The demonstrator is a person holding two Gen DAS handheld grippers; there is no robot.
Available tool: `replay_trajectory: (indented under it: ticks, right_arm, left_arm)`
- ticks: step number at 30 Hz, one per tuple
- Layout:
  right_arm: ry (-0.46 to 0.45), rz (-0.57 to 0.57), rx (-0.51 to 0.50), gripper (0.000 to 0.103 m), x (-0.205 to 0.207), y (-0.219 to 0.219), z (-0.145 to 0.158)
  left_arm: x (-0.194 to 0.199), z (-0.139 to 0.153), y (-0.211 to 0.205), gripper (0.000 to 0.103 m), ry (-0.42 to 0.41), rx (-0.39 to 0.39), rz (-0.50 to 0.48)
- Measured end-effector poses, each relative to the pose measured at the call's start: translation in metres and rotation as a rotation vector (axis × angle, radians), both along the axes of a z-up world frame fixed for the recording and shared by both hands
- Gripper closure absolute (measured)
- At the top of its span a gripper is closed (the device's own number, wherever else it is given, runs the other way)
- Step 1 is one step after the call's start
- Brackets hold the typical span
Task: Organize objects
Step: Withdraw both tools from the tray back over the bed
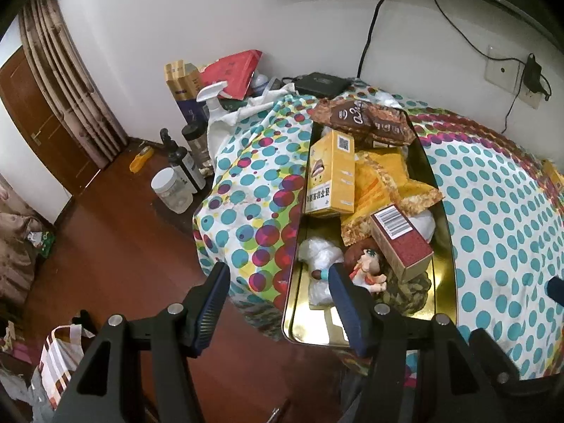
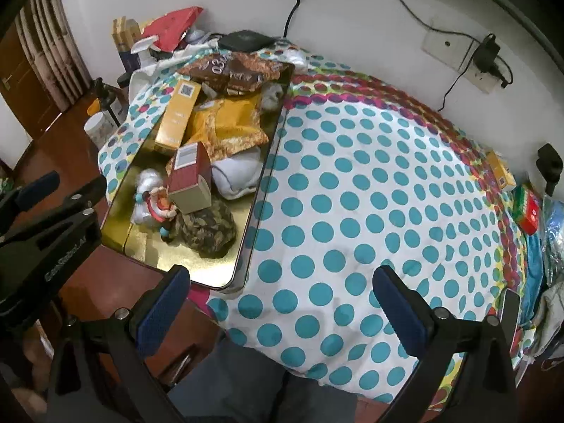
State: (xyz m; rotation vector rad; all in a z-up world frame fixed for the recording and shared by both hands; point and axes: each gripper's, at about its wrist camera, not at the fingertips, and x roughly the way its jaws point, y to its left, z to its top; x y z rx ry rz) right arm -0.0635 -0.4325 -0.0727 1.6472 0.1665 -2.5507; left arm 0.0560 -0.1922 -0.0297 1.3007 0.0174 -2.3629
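- The gold tray [image 1: 445, 232] sits at the table's left edge on the dotted cloth [image 2: 352, 211], piled with boxes and snack bags, likely gathered for tidiness.
- The left gripper [image 1: 278, 282] hovers at its near corner, jaws wide, empty.
- The right gripper [image 2: 282, 285] waits over bare cloth, equally wide, holding nothing.

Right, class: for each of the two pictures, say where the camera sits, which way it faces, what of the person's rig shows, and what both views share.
Left wrist: sits on the left tool, open, looking forward and down at the gold tray's near end and the floor; the right tool's fingertip shows at the right edge.
Right wrist: sits on the right tool, open, looking down over the dotted cloth; the left tool shows at left.
Shared: tray, yellow box, red box, doll, cloth.
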Motion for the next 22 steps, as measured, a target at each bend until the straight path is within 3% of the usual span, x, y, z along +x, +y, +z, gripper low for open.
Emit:
replay_trajectory:
  ticks: [4,10,14,22]
  right_arm:
    - [-0.027,0.023,-0.01,0.0,0.001,-0.007,-0.004]
    - [-0.05,0.04,-0.027,0.0,0.0,-0.011,-0.006]
    - [-0.068,0.045,-0.029,0.0,0.0,-0.012,-0.007]
    - [-0.079,0.049,-0.02,0.0,-0.003,-0.013,-0.012]
  left_arm:
    - [-0.003,-0.001,0.002,0.043,-0.012,0.003,-0.009]
    - [-0.008,-0.003,0.006,0.043,-0.033,0.075,-0.048]
    - [-0.008,-0.002,0.007,0.043,-0.002,0.121,-0.083]
    - [-0.008,0.002,0.012,0.043,0.01,0.092,-0.096]
